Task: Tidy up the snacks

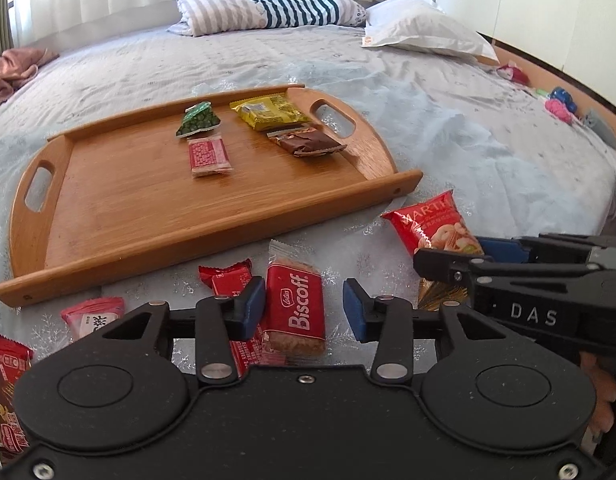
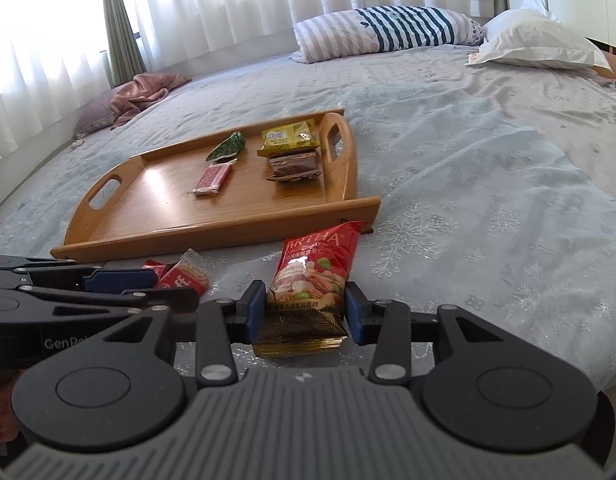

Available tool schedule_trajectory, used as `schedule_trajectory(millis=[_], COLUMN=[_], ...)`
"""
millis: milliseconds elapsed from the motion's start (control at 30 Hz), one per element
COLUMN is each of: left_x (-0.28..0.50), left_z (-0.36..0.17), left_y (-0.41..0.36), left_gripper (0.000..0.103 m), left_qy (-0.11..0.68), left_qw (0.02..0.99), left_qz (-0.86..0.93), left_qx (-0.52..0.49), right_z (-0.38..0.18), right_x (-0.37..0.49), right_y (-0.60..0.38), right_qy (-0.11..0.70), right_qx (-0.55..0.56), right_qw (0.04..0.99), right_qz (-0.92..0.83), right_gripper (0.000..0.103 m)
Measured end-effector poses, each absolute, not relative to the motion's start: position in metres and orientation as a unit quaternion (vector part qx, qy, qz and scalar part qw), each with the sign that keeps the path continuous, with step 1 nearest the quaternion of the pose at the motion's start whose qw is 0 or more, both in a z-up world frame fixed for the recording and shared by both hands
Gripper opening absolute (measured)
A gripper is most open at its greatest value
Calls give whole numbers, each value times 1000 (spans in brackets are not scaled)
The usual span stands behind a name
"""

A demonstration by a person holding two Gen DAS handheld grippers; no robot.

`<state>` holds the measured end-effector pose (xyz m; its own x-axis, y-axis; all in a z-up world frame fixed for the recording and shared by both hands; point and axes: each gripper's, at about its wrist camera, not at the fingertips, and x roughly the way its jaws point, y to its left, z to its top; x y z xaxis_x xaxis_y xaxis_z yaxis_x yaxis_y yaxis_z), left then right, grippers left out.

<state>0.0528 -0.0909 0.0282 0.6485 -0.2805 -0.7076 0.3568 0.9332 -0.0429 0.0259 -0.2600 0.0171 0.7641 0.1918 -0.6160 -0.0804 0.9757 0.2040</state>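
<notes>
A wooden tray (image 1: 128, 208) lies on the bed and holds a green packet (image 1: 198, 119), a yellow packet (image 1: 270, 112), a brown chocolate bar (image 1: 306, 142) and a pink-red packet (image 1: 209, 156). My left gripper (image 1: 303, 310) is open low over a red Biscoff packet (image 1: 296, 304), which lies between the pads with a gap on its right side. My right gripper (image 2: 305, 306) is shut on a red nut bag (image 2: 316, 264), both blue pads pressing its lower half just in front of the tray's near rim. From the left wrist view, that bag (image 1: 428, 226) sticks out past the right gripper's fingers (image 1: 448, 266).
Loose snacks lie on the bedspread near the left gripper: a red packet (image 1: 228, 280), a pink one (image 1: 92, 316) and more red ones (image 1: 8, 380) at the far left. Pillows (image 2: 388, 32) lie at the bed's head, a pink cloth (image 2: 144, 92) at the left, and small toys (image 1: 560, 104) along the right edge.
</notes>
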Motion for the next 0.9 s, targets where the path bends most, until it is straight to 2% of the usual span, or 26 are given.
schedule_trajectory(millis=[167, 267, 333, 367, 433, 633, 667, 700, 833, 867, 900], left_x=[46, 49, 49, 48, 45, 43, 44, 44, 45, 45, 45], left_z=[25, 25, 24, 23, 22, 18, 17, 17, 18, 18, 19], left_y=[-102, -99, -95, -97, -102, -104, -105, -105, -103, -102, -100], left_gripper=[41, 35, 36, 36, 36, 39, 38, 33, 33, 33, 32], left_qy=[372, 405, 415, 408, 395, 399, 399, 398, 395, 396, 396], left_qw=[908, 890, 885, 891, 900, 896, 897, 898, 901, 901, 901], left_qz=[-173, -204, -211, -199, -176, -185, -183, -180, -172, -171, -171], left_qx=[84, 36, 8, 23, 59, 59, 59, 58, 52, 46, 41], right_z=[15, 14, 15, 15, 15, 17, 17, 17, 16, 16, 16], right_x=[25, 25, 25, 24, 24, 22, 22, 23, 24, 25, 26], right_y=[-263, -264, -265, -266, -268, -270, -269, -267, -262, -262, -262], right_qy=[337, 337, 334, 334, 332, 327, 328, 328, 325, 327, 329], right_qx=[90, 91, 91, 92, 93, 83, 81, 78, 72, 73, 73], right_qw=[934, 935, 936, 936, 937, 939, 939, 939, 941, 940, 940], right_qz=[72, 71, 67, 65, 60, 63, 63, 64, 60, 60, 58], right_gripper=[48, 51, 59, 59, 66, 72, 72, 72, 72, 67, 52])
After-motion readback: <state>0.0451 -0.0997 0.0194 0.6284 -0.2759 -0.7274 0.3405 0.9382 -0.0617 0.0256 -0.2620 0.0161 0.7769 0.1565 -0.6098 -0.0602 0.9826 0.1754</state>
